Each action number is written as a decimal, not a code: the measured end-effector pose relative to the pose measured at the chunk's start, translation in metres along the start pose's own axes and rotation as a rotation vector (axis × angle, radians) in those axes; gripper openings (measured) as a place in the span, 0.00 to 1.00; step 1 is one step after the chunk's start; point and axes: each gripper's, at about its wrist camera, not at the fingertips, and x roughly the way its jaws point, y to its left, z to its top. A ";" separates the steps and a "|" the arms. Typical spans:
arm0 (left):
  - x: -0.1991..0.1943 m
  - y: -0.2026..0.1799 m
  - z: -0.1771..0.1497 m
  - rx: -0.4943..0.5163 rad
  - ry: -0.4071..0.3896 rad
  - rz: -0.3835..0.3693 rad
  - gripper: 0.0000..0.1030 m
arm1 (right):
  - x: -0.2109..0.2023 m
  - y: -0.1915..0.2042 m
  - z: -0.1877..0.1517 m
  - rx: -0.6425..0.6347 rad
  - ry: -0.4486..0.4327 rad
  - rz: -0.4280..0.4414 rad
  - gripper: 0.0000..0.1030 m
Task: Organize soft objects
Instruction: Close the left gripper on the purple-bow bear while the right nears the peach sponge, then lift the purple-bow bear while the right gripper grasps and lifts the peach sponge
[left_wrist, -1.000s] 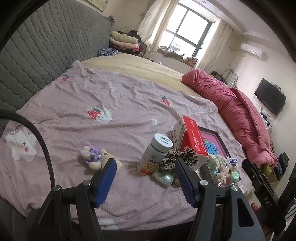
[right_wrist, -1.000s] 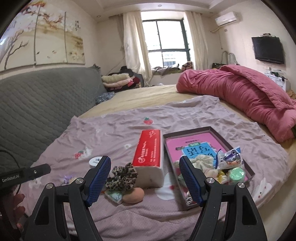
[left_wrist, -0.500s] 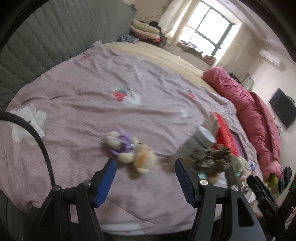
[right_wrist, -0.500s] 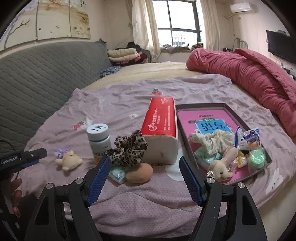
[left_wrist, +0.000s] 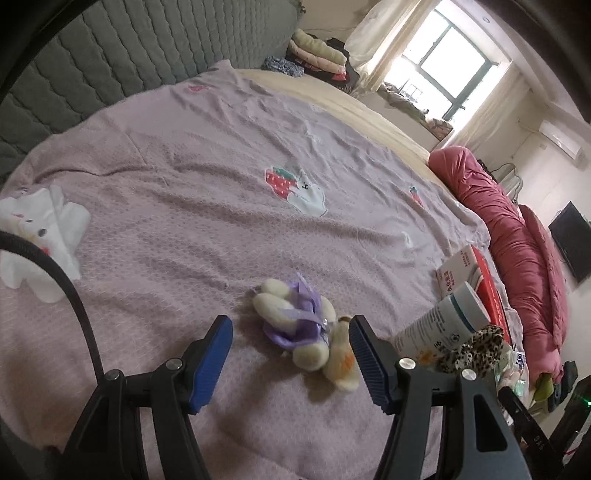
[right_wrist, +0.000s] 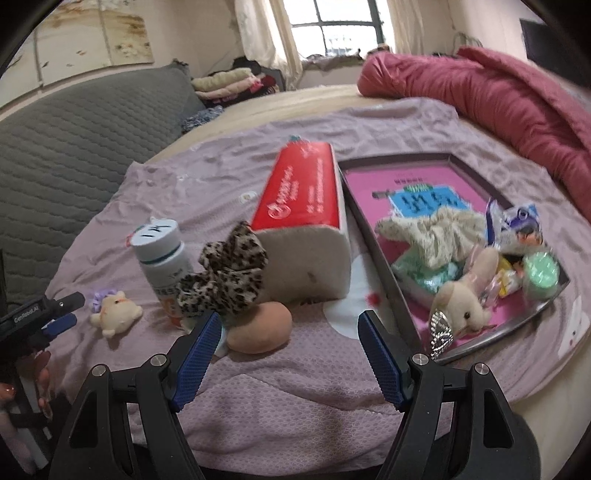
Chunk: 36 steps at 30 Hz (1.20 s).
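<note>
A small cream plush toy with a purple bow (left_wrist: 306, 332) lies on the lilac bedspread (left_wrist: 207, 206). My left gripper (left_wrist: 290, 330) hovers just over it, open, with the toy framed between the blue pads but not touched. The same toy (right_wrist: 114, 308) appears at the left of the right wrist view. My right gripper (right_wrist: 289, 320) is open with nothing in it, close behind a peach sponge (right_wrist: 258, 326) and a leopard scrunchie (right_wrist: 225, 273). A dark tray (right_wrist: 384, 273) at the right holds a cream scrunchie (right_wrist: 436, 232), a bunny plush (right_wrist: 465, 299) and a green jar (right_wrist: 541, 273).
A red tissue pack (right_wrist: 306, 221) and a white pill bottle (right_wrist: 162, 254) stand beside the scrunchie. A rolled pink quilt (right_wrist: 517, 96) lies along the far right of the bed. The grey padded headboard (left_wrist: 110, 55) lines the left. A hand (right_wrist: 22, 384) grips the left tool.
Both grippers have sunk closer to the bed. The left view swung left, bringing the plush toy between its fingers. The right gripper neared the sponge and the scrunchie.
</note>
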 end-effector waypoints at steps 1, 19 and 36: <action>0.005 0.001 0.001 -0.003 0.006 -0.006 0.63 | 0.004 -0.003 0.000 0.013 0.014 -0.001 0.75; 0.064 -0.004 0.006 -0.051 0.070 -0.118 0.65 | 0.057 0.011 -0.003 -0.041 0.124 0.054 0.75; 0.072 -0.003 0.009 -0.043 0.069 -0.146 0.47 | 0.070 0.016 -0.001 -0.081 0.115 0.105 0.48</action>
